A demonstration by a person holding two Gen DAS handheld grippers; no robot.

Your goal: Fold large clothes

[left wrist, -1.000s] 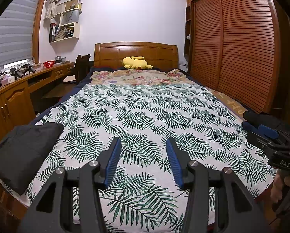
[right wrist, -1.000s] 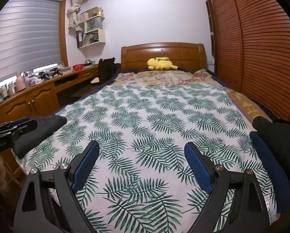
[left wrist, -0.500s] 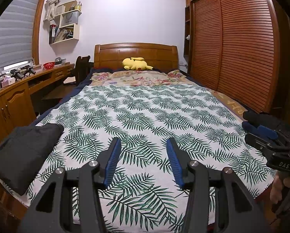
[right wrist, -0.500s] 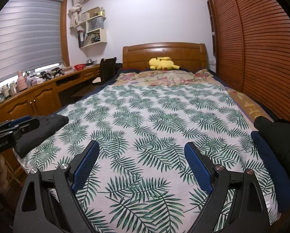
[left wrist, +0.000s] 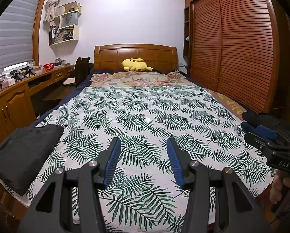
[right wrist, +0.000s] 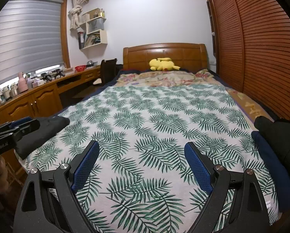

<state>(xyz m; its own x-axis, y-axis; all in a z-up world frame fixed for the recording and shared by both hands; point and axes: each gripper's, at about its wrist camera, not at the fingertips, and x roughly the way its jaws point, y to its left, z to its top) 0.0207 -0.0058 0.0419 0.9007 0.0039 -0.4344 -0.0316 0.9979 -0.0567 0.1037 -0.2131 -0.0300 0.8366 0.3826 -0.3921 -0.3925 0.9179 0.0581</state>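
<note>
On the near left corner of the bed lies a dark charcoal garment, folded into a flat soft rectangle [left wrist: 26,155], while a heap of unfolded black and navy clothes [right wrist: 277,151] slumps at the near right edge, thick and limp. Between them stretches a white bedspread printed with green palm fronds [left wrist: 145,116], smooth and bare in the middle, which looks like the working surface. The left gripper [left wrist: 142,155] hangs over the near part of the spread with its blue ribbed pads about half apart and nothing between them; the right gripper [right wrist: 141,161] stands wide open, also empty, just left of the heap. The next step is probably to fetch a piece from that heap: it would go best to pinch one layer at a shoulder or hem, lift it clear so it hangs free, then spread it flat on the fronds before creasing. Farther off, a yellow plush toy [left wrist: 136,65] rests against the glossy wooden headboard [left wrist: 135,55], and slatted reddish wardrobe doors [left wrist: 232,48] line the right wall.
</note>
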